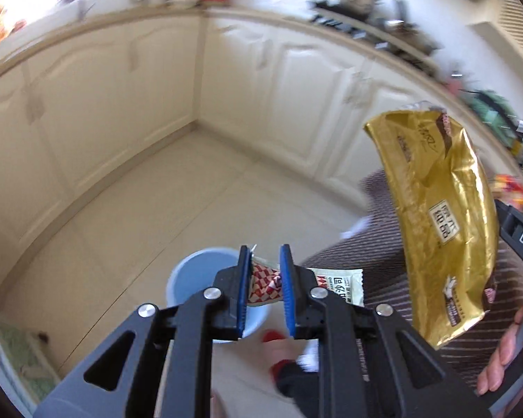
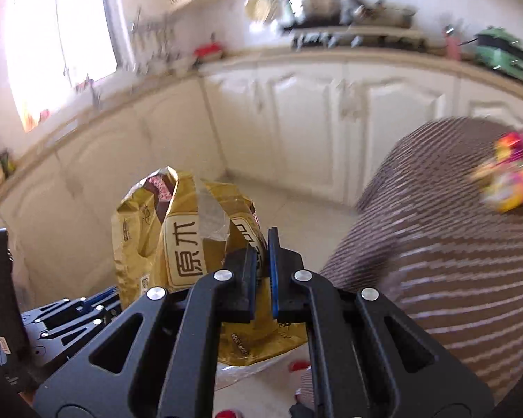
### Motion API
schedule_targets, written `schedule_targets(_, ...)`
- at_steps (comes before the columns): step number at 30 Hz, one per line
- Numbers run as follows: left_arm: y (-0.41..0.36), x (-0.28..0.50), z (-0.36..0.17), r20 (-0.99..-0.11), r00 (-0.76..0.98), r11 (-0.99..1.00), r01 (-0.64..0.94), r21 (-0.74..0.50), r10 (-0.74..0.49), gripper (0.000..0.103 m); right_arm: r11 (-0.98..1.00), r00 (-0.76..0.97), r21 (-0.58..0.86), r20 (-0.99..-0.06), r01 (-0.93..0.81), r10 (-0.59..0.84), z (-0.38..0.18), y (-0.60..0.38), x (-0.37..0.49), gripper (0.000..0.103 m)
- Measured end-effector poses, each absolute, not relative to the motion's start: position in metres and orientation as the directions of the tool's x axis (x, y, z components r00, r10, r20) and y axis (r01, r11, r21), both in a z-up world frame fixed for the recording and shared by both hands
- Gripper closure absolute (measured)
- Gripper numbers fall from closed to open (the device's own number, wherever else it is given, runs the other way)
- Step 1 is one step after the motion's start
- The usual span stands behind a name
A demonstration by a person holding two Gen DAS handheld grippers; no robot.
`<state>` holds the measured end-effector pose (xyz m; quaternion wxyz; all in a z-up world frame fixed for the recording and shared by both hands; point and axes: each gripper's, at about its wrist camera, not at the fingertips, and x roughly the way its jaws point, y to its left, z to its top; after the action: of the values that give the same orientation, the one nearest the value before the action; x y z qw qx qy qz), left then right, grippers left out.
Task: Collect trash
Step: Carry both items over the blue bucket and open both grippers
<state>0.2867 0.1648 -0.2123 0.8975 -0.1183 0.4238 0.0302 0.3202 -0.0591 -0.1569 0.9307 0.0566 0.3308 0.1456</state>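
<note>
Left wrist view. The left gripper (image 1: 265, 278) has its jaws closed on a red-and-white checked sachet (image 1: 265, 284); the packet is crumpled between the blue pads, and its pale printed end sticks out past the right-hand jaw. Just beyond and below the jaws, mostly behind the left-hand one, stands a light blue bin (image 1: 191, 275) on the tiled floor (image 1: 177, 202). Far to the right of the jaws and higher up hangs a gold foil bag (image 1: 436, 216) — long, creased, with a white label and dark print at its lower end. At the right edge, a hand (image 1: 505, 355) wraps a black handle. A brown striped cloth (image 1: 376, 244) lies behind the bag. Cream cabinet doors (image 1: 296, 80) fill the background; items on the tabletop above them are blurred.

Right wrist view. The right gripper (image 2: 262, 271) has its jaws closed on the gold foil bag (image 2: 177, 230); a fold of foil is pinched between the pads, and the bulk of the bag bulges forward and to the left of the jaws, its torn top open. To the lower left of the jaws, parts of the left gripper (image 2: 69, 317) show, black with a strip of blue. The brown striped cloth (image 2: 453, 261) fills the space to the right of the jaws — a blurred multicoloured object (image 2: 512, 181) sits on it at the far right. The bin is not discernible here.
</note>
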Motion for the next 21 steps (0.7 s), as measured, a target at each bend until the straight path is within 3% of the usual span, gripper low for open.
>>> schedule_targets(8,0.234,0.325,-0.330,-0.881,0.473,0.944,-0.282,-0.171,-0.018,0.087,0.955,0.563,0.166,-0.777,-0.247,0.281,-0.297,0.035,0.380,0.097)
schedule_targets(18,0.268,0.376,-0.431,-0.930,0.350,0.911,-0.336,-0.238,-0.113,0.084,0.979,0.433,0.099,-0.885,-0.180,0.169,-0.411,0.059,0.424,0.097)
schedule_targets(20,0.272,0.381,-0.438,-0.931,0.344,0.906,-0.346,-0.244,-0.119,0.067,0.980,0.416,0.100,-0.895,-0.170,0.163,-0.425,0.062,0.427,0.097)
schedule_targets(21,0.274,0.384,-0.441,-0.933,0.342,0.903,-0.356,-0.242,-0.115,0.064,0.981,0.409,0.099,-0.899,-0.165,0.159,-0.431,0.062,0.427,0.097)
